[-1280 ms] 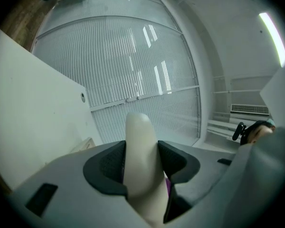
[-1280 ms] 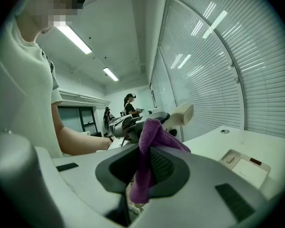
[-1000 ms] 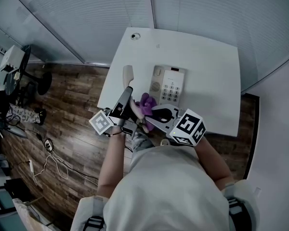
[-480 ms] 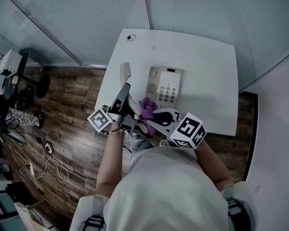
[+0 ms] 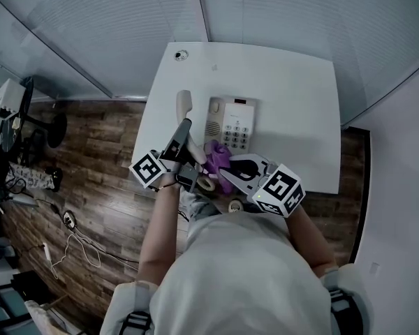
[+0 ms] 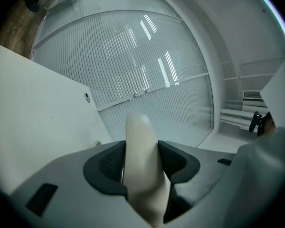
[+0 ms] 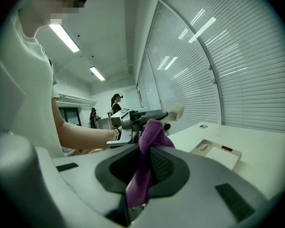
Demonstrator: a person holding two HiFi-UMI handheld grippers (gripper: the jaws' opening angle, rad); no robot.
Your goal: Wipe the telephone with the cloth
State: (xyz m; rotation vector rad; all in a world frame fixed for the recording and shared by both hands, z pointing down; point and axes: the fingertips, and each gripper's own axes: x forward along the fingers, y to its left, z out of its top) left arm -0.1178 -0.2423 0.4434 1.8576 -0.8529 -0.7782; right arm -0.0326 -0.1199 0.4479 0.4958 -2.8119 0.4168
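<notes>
While the left tongs [image 6: 141, 159] are clamped across the cream handset [image 6: 140, 132], holding it clear of its cradle, the right tongs [image 7: 143, 167] pinch a purple cloth [image 7: 151, 139] whose loose end stands up between the pads.

From the head view, the handset's long axis runs away from the person, roughly in line with the left tongs. Its free end is over the left part of the bench [image 5: 300, 103], just left of the telephone base [image 5: 220, 110]. The cloth sits just right of the handset's nearer end and just in front of the base's near edge. Whether it touches the handset I cannot tell.

The cloth-bearing right hand is therefore close to both parts: the handset lies to its left, and the keypad [image 5: 236, 131] lies ahead and a little beyond. I judge that a stroke on the handset would need to follow its long axis, away from the person. A stroke on the base would go forward across the keypad.

To the right of the base and behind it the bench is bare, so there is open room there. Its left edge runs close beside the handset and its near edge lies under both tongs, which leaves little margin on those two sides.
</notes>
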